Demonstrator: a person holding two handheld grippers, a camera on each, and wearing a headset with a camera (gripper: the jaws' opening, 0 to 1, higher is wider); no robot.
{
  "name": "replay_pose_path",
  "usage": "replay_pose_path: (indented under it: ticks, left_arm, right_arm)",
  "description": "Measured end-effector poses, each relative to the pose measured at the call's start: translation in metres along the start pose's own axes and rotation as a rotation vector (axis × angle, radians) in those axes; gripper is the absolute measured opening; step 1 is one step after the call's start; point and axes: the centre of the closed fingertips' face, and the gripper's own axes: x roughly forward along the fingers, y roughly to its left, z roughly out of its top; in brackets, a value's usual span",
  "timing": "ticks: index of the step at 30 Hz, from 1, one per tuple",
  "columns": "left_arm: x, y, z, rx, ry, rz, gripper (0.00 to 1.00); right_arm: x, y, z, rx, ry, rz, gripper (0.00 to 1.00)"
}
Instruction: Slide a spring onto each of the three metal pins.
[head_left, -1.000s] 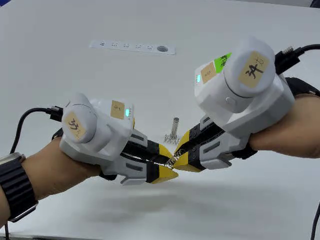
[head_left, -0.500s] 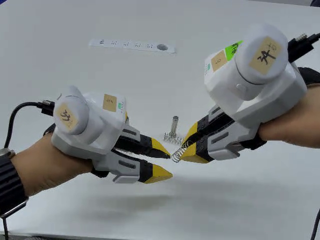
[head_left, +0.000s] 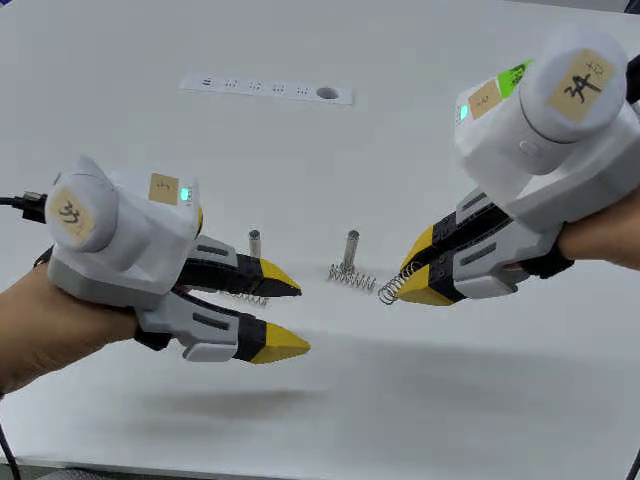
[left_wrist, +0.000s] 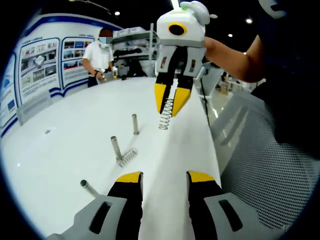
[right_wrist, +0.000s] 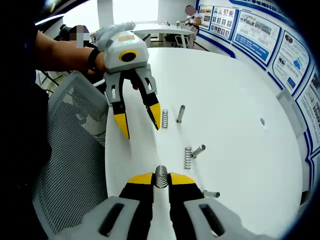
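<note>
My right gripper (head_left: 408, 283) is shut on a small wire spring (head_left: 393, 289), which sticks out past its yellow tips above the white table. In the right gripper view the spring (right_wrist: 160, 176) is pinched between the jaws. My left gripper (head_left: 293, 318) hangs open and holds nothing, a hand's width to the left. Two metal pins (head_left: 254, 243) (head_left: 351, 250) stand upright on the table between the grippers. A loose spring (head_left: 352, 277) lies at the foot of the middle pin. Another spring (right_wrist: 165, 118) lies by the left pin. The third pin (right_wrist: 210, 194) is nearest my right gripper.
A white power strip (head_left: 265, 90) lies at the far side of the table (head_left: 420, 400). A grey mesh chair back (right_wrist: 70, 150) stands beside the table's near edge. People stand at benches far behind.
The left gripper has opened, let go of the spring and drawn back to the left. The right gripper has moved right and up with the spring in it.
</note>
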Motion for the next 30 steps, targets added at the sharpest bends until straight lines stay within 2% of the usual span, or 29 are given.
replay_pose_path:
  ticks: [15, 30]
  left_arm:
    - [-0.037, 0.01, -0.001, -0.079, -0.082, 0.114, 0.41]
    - [-0.049, 0.011, -0.002, -0.123, -0.14, 0.176, 0.44]
  right_arm:
    - [-0.018, -0.021, -0.008, 0.029, 0.007, -0.052, 0.12]
    - [-0.036, -0.044, -0.012, 0.036, 0.033, -0.098, 0.12]
